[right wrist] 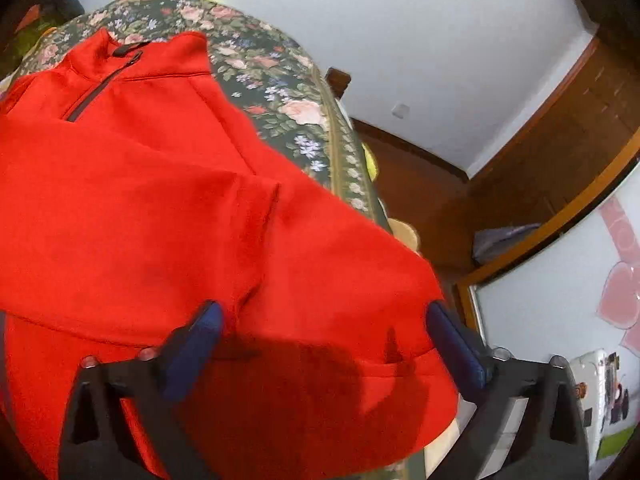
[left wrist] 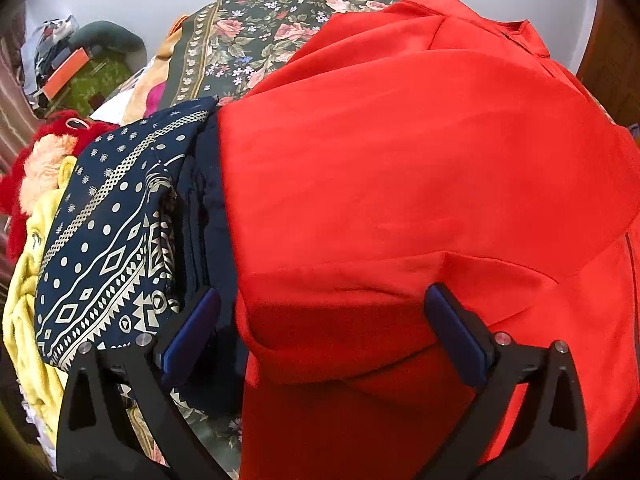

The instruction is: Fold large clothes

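Left-view only: navy patterned cloth (left wrist: 108, 240) folded at left-centre of frame, touching red garment's left edge; yellow fabric (left wrist: 28, 320) lower left; red plush toy (left wrist: 44, 152) mid-left; clutter on floor upper left.
Right-view only: dark zipper (right wrist: 96, 88) and collar of garment, upper left; wooden wardrobe (right wrist: 560, 132) right; white wall with pink heart stickers (right wrist: 620, 292) far right.
Both views: floral bedspread (left wrist: 256, 32) under garment.
Red garment (left wrist: 400, 180): spread flat on bedspread, sleeve folded across body, fills centre of both frames.
Left gripper (left wrist: 320, 320): jaws wide apart, nothing clamped; folded red edge between and below blue pads.
Right gripper (right wrist: 324, 332): jaws spread wide, no grip; red hem area between pads, lower centre.
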